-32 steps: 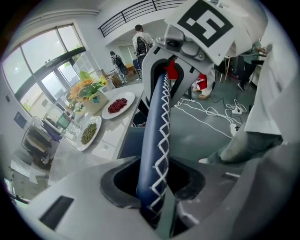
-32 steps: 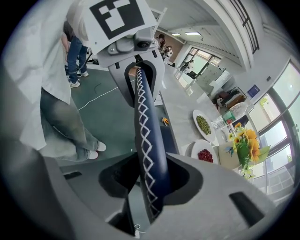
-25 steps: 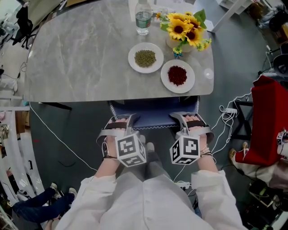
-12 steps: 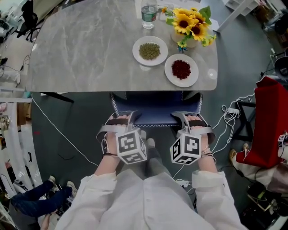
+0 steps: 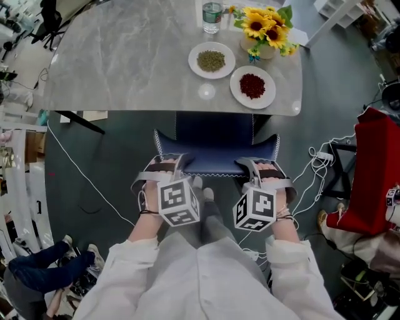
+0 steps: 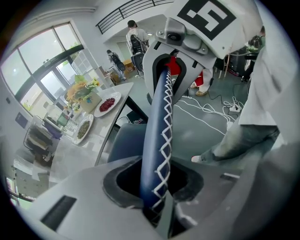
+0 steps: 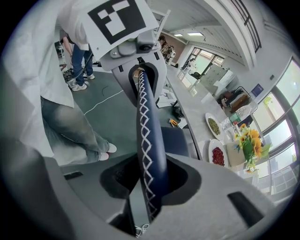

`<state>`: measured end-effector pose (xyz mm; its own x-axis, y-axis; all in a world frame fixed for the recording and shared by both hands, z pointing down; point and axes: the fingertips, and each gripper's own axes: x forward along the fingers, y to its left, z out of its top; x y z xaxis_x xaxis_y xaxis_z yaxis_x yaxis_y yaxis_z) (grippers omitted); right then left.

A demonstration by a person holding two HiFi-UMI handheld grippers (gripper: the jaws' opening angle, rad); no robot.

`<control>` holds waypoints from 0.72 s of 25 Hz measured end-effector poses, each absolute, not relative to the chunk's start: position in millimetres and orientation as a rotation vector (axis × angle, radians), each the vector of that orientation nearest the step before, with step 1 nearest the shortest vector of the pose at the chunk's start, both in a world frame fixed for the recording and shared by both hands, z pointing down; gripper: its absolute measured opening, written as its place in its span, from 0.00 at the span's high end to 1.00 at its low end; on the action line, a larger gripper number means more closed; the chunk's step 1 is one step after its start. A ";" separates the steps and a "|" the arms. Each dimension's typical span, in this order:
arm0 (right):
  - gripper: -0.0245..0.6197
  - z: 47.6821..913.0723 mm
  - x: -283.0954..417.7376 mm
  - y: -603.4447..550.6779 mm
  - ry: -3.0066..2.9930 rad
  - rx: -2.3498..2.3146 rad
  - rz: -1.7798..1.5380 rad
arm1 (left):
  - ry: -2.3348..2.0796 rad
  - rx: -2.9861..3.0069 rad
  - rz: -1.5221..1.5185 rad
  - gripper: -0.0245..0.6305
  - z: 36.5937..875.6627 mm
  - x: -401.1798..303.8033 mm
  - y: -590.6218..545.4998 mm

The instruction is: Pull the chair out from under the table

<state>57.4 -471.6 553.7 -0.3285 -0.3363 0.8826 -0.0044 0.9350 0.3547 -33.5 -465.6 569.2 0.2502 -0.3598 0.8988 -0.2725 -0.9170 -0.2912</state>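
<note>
A dark blue chair (image 5: pixel 215 142) with white zigzag stitching stands partly out from under the grey marble table (image 5: pixel 125 62); its seat shows between the table edge and the backrest. My left gripper (image 5: pixel 167 165) is shut on the left part of the backrest top (image 6: pixel 157 136). My right gripper (image 5: pixel 259 167) is shut on the right part of that backrest top (image 7: pixel 147 140). In each gripper view the padded edge runs straight through the jaws and on to the other gripper.
On the table stand a plate of green beans (image 5: pixel 212 60), a plate of red beans (image 5: pixel 252 87), a water glass (image 5: pixel 212 15) and sunflowers (image 5: pixel 267 25). White cables (image 5: pixel 75 175) cross the floor. A red-draped stand (image 5: pixel 375 169) is at right. My legs are right behind the chair.
The chair has slid out toward me with both grippers on its backrest. More of the seat shows past the table edge now, and the table sits farther up the head view.
</note>
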 end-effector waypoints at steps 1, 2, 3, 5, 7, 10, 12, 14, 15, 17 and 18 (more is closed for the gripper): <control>0.79 553.7 57.9 -464.7 -1.884 0.247 -0.339 | 0.616 -2.422 -1.778 0.79 569.2 -33.1 -458.9; 0.79 553.4 58.4 -457.7 -1.885 0.245 -0.337 | 0.617 -2.422 -1.782 0.79 569.1 -32.6 -451.9; 0.79 553.0 58.8 -450.6 -1.885 0.242 -0.335 | 0.618 -2.423 -1.786 0.79 568.8 -32.3 -444.8; 0.79 552.6 58.7 -435.8 -1.887 0.233 -0.333 | 0.617 -2.428 -1.797 0.79 568.4 -32.4 -429.9; 0.79 553.4 58.9 -421.0 -1.887 0.224 -0.330 | 0.618 -2.433 -1.807 0.79 569.2 -32.2 -414.4; 0.79 554.1 60.1 -400.5 -1.888 0.223 -0.321 | 0.618 -2.434 -1.812 0.79 569.6 -31.2 -392.9; 0.79 553.3 59.9 -387.5 -1.887 0.226 -0.315 | 0.616 -2.433 -1.809 0.79 568.8 -31.5 -380.4; 0.79 552.9 58.9 -374.1 -1.885 0.231 -0.309 | 0.608 -2.433 -1.802 0.79 568.4 -32.4 -367.4; 0.79 553.0 58.4 -367.2 -1.883 0.235 -0.304 | 0.602 -2.434 -1.798 0.79 568.5 -32.9 -360.7; 0.79 553.0 57.1 -353.9 -1.880 0.248 -0.296 | 0.590 -2.435 -1.787 0.79 568.5 -34.2 -348.4; 0.79 552.9 55.8 -347.2 -1.878 0.256 -0.291 | 0.583 -2.434 -1.782 0.79 568.3 -35.5 -342.3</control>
<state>55.8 -347.2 552.9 -0.3159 -0.3181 0.8939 -0.0322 0.9452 0.3250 -35.5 -342.3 568.3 0.2562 -0.3404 0.9047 -0.2604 -0.9256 -0.2745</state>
